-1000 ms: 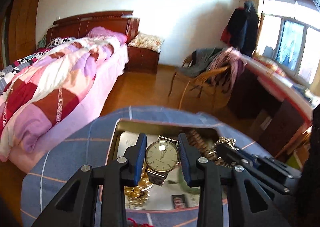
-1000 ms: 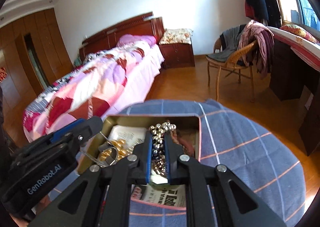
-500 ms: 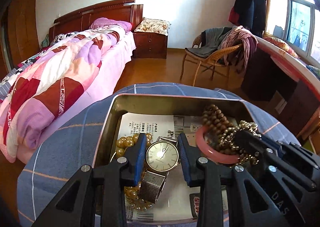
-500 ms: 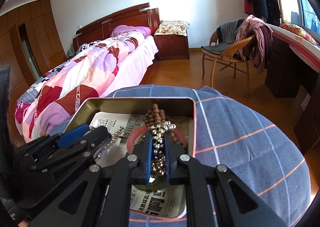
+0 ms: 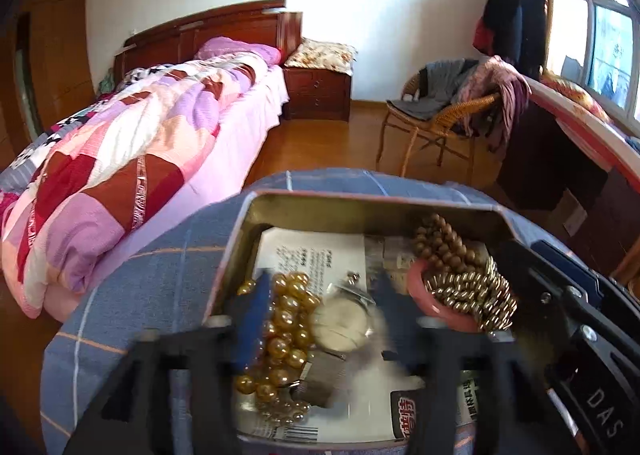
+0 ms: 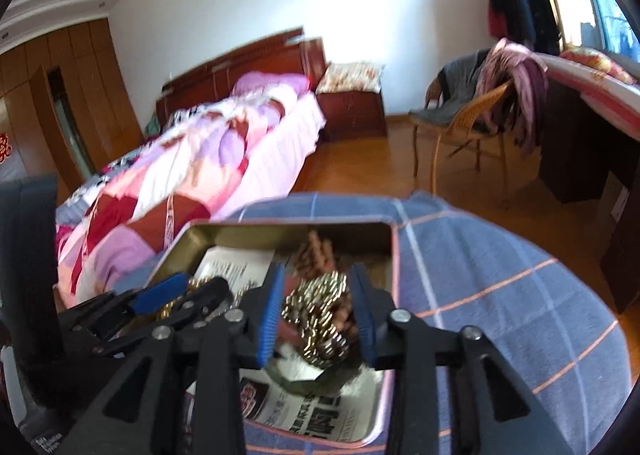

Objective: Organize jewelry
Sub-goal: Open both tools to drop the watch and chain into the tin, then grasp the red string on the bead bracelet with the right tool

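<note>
Gold-faced watch [image 5: 340, 321] beside amber beads [image 5: 286, 319].

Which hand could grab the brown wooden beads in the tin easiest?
Probably the right. The right tool, its jaws just opened around the silver chain, points straight at the brown wooden beads. The left tool, also just opened, straddles the watch, off to the side.

Your tin [image 5: 360, 207] sits on the cloth-covered table [image 5: 160, 287], watch [image 5: 340, 321] inside beside the bead strand [image 5: 286, 319] at left, bangle [image 5: 436, 303] and wooden beads [image 5: 444, 243] at right, bed [image 5: 132, 151] behind left, chair [image 5: 436, 123] behind right.
</note>
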`<action>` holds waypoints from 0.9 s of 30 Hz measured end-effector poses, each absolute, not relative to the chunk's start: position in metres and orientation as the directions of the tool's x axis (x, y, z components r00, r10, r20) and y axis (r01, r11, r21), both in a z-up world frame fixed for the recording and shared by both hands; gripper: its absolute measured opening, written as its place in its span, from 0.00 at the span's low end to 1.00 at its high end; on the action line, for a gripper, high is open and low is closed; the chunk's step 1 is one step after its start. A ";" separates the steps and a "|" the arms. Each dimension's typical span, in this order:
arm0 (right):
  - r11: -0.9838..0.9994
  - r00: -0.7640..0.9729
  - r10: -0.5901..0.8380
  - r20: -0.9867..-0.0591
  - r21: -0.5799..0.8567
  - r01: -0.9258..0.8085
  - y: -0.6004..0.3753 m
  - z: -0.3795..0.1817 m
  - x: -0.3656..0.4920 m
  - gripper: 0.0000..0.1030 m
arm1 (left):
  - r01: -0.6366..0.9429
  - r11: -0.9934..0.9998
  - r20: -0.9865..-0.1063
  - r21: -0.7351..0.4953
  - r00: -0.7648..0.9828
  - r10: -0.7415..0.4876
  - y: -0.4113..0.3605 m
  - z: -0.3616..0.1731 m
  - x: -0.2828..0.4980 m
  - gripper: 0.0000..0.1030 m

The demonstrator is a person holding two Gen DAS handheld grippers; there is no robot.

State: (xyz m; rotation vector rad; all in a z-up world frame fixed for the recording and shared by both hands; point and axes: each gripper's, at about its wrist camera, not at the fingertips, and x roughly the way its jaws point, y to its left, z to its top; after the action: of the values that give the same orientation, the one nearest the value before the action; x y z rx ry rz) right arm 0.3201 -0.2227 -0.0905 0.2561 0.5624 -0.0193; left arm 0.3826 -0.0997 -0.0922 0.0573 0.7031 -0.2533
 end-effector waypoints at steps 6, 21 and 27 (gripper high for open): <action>0.957 0.863 -0.003 -0.505 0.248 0.148 -0.229 -0.085 0.315 0.38 | 0.207 0.978 -0.629 -0.003 0.760 -0.163 -0.090 -0.078 0.371 0.69; 0.960 0.798 -0.018 -0.603 0.214 0.182 -0.209 -0.095 0.277 0.38 | 0.160 0.987 -0.686 0.006 0.719 -0.112 -0.052 -0.082 0.315 0.69; 0.962 0.770 -0.009 -0.638 0.203 0.180 -0.205 -0.105 0.260 0.38 | 0.106 0.994 -0.726 0.030 0.686 -0.052 -0.022 -0.101 0.291 0.69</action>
State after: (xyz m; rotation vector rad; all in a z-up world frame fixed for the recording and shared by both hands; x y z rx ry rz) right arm 0.2596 -0.2051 -0.1046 0.2606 0.6869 -0.1035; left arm 0.2906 -0.0215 -0.1013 0.0711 0.8105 -0.0883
